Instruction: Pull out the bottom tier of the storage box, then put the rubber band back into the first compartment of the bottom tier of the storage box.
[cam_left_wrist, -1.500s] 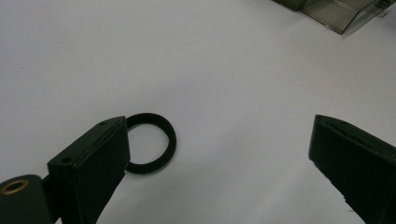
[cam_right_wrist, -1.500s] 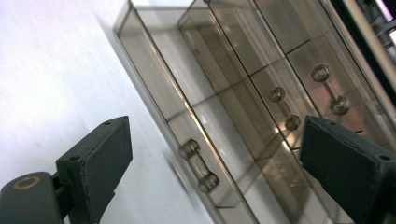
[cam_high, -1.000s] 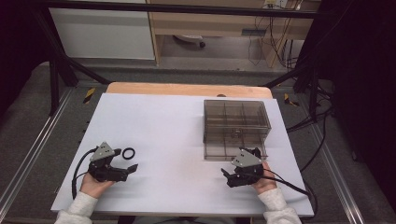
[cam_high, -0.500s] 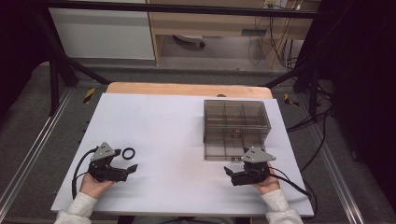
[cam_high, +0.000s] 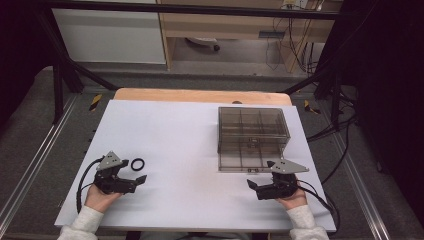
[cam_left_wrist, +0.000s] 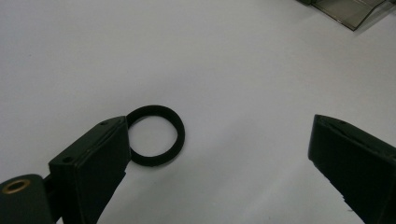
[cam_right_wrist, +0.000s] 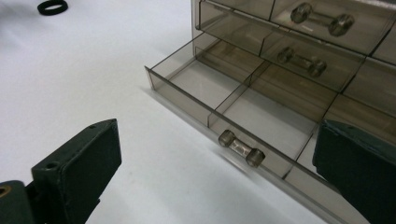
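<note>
On the white table (cam_high: 190, 150), the left gripper (cam_left_wrist: 219, 154) hovers with jaws spread, its left jaw just touching the black ring (cam_left_wrist: 156, 135) lying flat near the table's left front. Closing from here could nudge the ring aside rather than catch it. Farther right, the right gripper (cam_right_wrist: 215, 172), jaws also spread, faces the cabinet's (cam_high: 252, 137) pulled-out drawer (cam_right_wrist: 224, 98), both compartments empty.

The left hand-held gripper (cam_high: 134, 181) and the right hand-held gripper (cam_high: 256, 187) were black, each topped by a grey three-cornered plate and trailing a black cable. Their jaws were blocky, matte black slabs with small screw holes; a brass-coloured insert sat near the left one's base. The person wore what looked like light, ribbed sleeves (cam_high: 82, 224).
</note>
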